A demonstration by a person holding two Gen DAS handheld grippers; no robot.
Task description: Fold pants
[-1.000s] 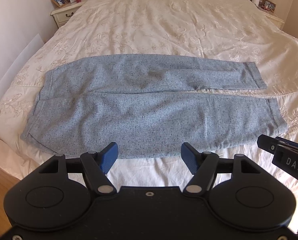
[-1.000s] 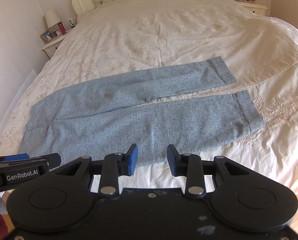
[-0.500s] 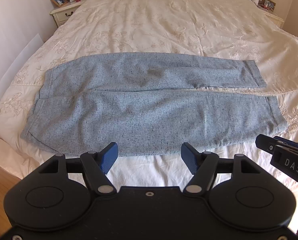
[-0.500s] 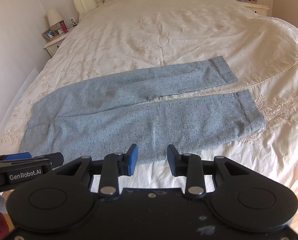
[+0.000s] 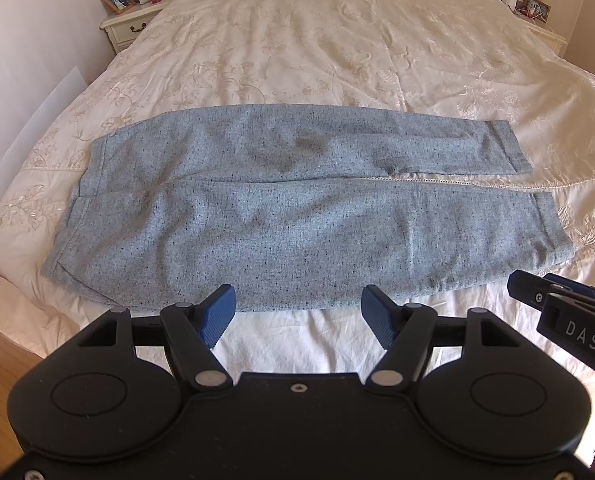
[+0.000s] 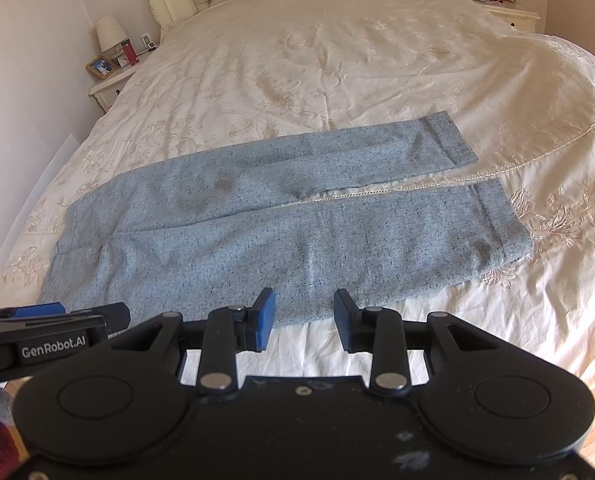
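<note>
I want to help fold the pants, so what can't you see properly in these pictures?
- Near bed edge, both views: hidden behind each hand-held gripper's black body.
- Pants underside: lying flat, so unseen.
- Right hand-held gripper, left view: cut off at the right edge.
- Framed photo on the nightstand: too small.
- Left hand-held gripper, right view: cut off at the left edge.

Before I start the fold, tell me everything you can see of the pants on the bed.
The pants are light blue-grey, a flecked knit-looking fabric, lying flat and unfolded across the cream bedspread near its near edge. The waist points left, the two cuffed legs right, parted by a narrow gap that widens toward the hems. A few darker smudges mark the upper leg. Only the bedspread touches them; both grippers hang open, short of the near edge.
</note>
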